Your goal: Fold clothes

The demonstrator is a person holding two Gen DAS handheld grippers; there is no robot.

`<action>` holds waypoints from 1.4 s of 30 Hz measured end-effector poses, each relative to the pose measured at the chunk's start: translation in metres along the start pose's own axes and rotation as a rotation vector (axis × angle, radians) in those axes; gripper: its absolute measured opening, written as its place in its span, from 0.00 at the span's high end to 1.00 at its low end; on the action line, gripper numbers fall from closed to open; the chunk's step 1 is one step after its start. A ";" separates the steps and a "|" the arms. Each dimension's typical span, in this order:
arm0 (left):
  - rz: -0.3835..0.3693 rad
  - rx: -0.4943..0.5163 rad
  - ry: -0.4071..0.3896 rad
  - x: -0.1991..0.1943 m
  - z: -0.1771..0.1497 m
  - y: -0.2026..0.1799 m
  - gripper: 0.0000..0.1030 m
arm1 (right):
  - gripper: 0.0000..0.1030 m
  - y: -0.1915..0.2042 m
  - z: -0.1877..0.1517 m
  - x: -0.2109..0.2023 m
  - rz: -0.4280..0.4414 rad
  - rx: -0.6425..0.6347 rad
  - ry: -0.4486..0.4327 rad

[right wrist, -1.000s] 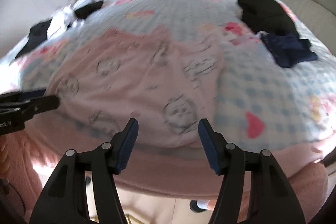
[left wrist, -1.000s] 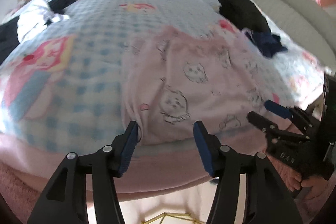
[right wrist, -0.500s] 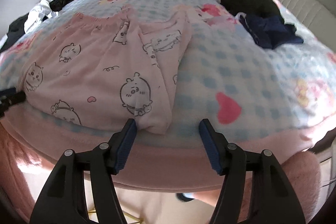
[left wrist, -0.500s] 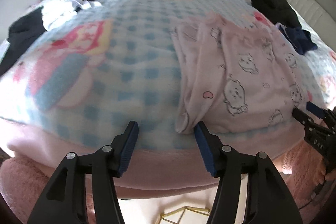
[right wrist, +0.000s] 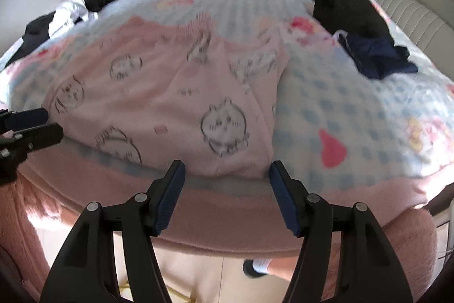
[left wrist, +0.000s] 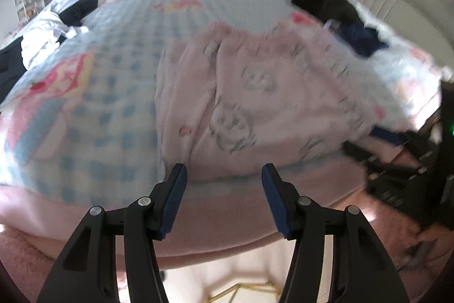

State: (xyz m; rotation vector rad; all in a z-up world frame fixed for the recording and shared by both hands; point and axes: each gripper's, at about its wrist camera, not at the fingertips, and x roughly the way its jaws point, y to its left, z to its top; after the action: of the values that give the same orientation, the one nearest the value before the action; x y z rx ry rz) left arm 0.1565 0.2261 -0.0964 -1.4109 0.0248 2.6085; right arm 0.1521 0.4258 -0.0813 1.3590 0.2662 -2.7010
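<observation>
Spread across the near part of the checked bedcover (right wrist: 354,110), a pink garment (right wrist: 176,104) printed with small cartoon animals is seen lying mostly flat, its gathered edge turned toward the far side and its lower hem close to the bed's near edge. Both views are blurred, so finer creases cannot be read. The left gripper (left wrist: 224,175) is held with its jaws wide apart and nothing between them, its left pad just at the garment's near left corner. The right gripper (right wrist: 227,172) is likewise wide open and empty, poised just before the near right corner of the hem (its right pad sits almost at the corner itself). Each gripper can be made out at the edge of the other's view, so the two are judged to flank the near hem.

The step in hand is judged to be the taking of the two near corners. Whether the garment is laid out in a single layer or has already been doubled once cannot be told from these pictures. A clean pinch of cloth alone, without the bedcover beneath, would be called for, and both corners would need lifting evenly. A black garment (right wrist: 349,7) and a navy garment (right wrist: 377,58) are heaped well apart at the far right.
</observation>
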 end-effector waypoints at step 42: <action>-0.227 -0.288 -0.219 -0.052 0.013 0.056 0.46 | 0.39 -0.077 0.001 -0.024 -0.087 0.338 -0.077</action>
State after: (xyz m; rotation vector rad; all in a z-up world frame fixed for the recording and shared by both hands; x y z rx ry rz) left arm 0.1643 0.1646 -0.0494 -1.1159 -0.5261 2.6306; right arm 0.1525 0.5011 -0.0533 1.3414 -0.1495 -2.9645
